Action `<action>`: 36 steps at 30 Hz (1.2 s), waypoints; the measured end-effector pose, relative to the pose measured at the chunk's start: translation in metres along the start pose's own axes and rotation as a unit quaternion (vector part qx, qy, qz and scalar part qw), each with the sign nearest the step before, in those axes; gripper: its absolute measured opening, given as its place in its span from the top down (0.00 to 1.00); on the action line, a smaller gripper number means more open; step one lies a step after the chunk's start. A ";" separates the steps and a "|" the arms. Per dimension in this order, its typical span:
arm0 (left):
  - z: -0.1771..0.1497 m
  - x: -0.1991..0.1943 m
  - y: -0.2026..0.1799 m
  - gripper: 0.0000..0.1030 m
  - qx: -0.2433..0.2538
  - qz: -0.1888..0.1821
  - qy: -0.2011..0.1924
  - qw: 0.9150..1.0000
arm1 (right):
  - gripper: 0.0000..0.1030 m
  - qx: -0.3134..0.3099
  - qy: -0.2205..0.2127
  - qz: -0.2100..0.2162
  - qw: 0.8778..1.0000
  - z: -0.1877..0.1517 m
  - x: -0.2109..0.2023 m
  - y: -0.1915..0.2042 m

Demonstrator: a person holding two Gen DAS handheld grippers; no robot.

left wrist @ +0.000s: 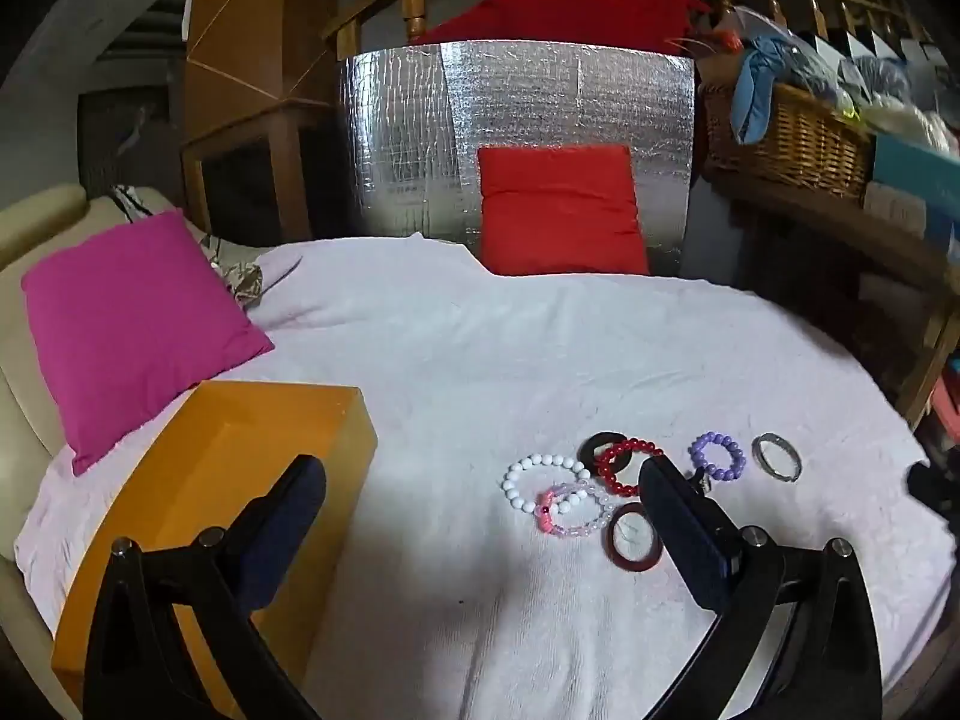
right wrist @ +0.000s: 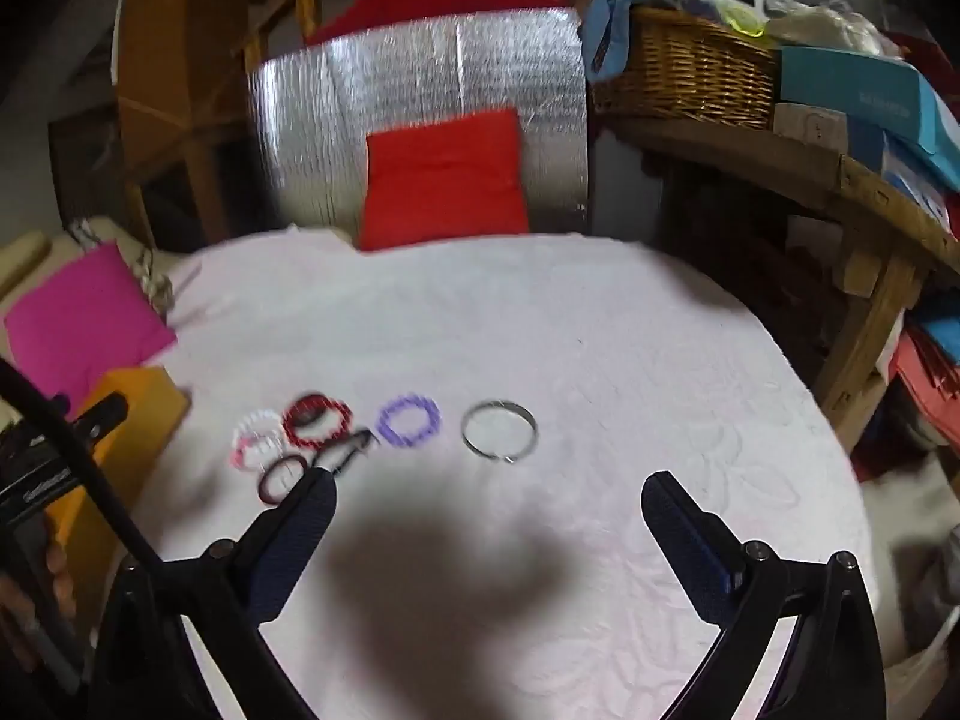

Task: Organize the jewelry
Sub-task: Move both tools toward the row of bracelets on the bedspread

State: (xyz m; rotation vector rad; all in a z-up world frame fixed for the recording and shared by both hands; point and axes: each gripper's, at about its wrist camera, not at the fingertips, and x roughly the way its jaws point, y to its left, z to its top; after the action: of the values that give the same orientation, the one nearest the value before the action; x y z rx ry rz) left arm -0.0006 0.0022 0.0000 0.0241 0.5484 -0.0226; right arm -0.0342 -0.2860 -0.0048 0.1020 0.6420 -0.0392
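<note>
Bracelets [left wrist: 576, 486] lie clustered on the white cloth [left wrist: 480, 360] beside the orange box [left wrist: 228, 468]; both the left hand-held gripper [left wrist: 480, 480] and the right hand-held gripper [right wrist: 489, 495] gape wide, holding nothing, hovering near them.

Ahead of the tongs a pale pink towel [left wrist: 456, 372] covers the surface. Beyond its far edge a red cushion [left wrist: 561, 210] leans on a silver foil panel [left wrist: 408, 132], with a wooden railing [left wrist: 414, 0] behind. To the left lies a magenta cushion [left wrist: 132, 324] on a cream sofa [left wrist: 36, 222]; to the right a wicker basket [left wrist: 786, 138] sits on a wooden shelf [right wrist: 750, 147].
</note>
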 end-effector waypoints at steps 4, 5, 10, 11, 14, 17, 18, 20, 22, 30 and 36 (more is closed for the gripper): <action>-0.001 0.015 0.000 0.00 0.010 -0.011 0.032 0.999 | 0.00 0.027 0.033 0.034 0.998 0.002 0.015 0.010; 0.003 0.016 0.005 0.00 0.013 -0.007 0.031 0.999 | 0.00 0.032 0.034 0.032 0.998 0.002 0.017 0.012; -0.005 0.009 -0.007 0.00 0.031 0.029 0.003 0.999 | 0.00 0.053 0.046 0.033 0.997 0.003 0.034 0.020; -0.006 0.010 -0.008 0.00 0.033 0.034 0.007 0.999 | 0.00 0.058 0.045 0.037 0.997 0.004 0.034 0.020; -0.006 0.015 -0.004 0.00 0.022 0.029 0.020 0.999 | 0.00 0.058 0.051 0.041 0.996 0.003 0.040 0.025; -0.007 0.016 -0.004 0.00 0.021 0.035 0.026 0.999 | 0.00 0.054 0.057 0.041 0.996 0.001 0.043 0.027; -0.007 0.016 -0.006 0.00 0.022 0.037 0.027 0.999 | 0.00 0.053 0.060 0.042 0.996 0.001 0.044 0.028; -0.006 0.015 -0.007 0.00 0.029 0.038 0.029 0.998 | 0.00 0.053 0.062 0.041 0.996 0.000 0.045 0.030; -0.006 0.015 -0.009 0.00 0.032 0.042 0.031 0.998 | 0.00 0.053 0.061 0.040 0.996 -0.001 0.045 0.030; -0.005 0.019 -0.012 0.00 0.033 0.037 0.045 0.998 | 0.00 0.065 0.066 0.032 0.995 -0.001 0.048 0.016; -0.005 0.022 -0.018 0.00 0.033 0.036 0.046 0.998 | 0.00 0.075 0.070 0.028 0.994 -0.001 0.051 0.006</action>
State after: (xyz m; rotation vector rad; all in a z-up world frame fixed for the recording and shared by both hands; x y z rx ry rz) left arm 0.0147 -0.0162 -0.0163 0.1104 0.6381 0.0296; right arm 0.0061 -0.2799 -0.0354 0.2695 0.7749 -0.0267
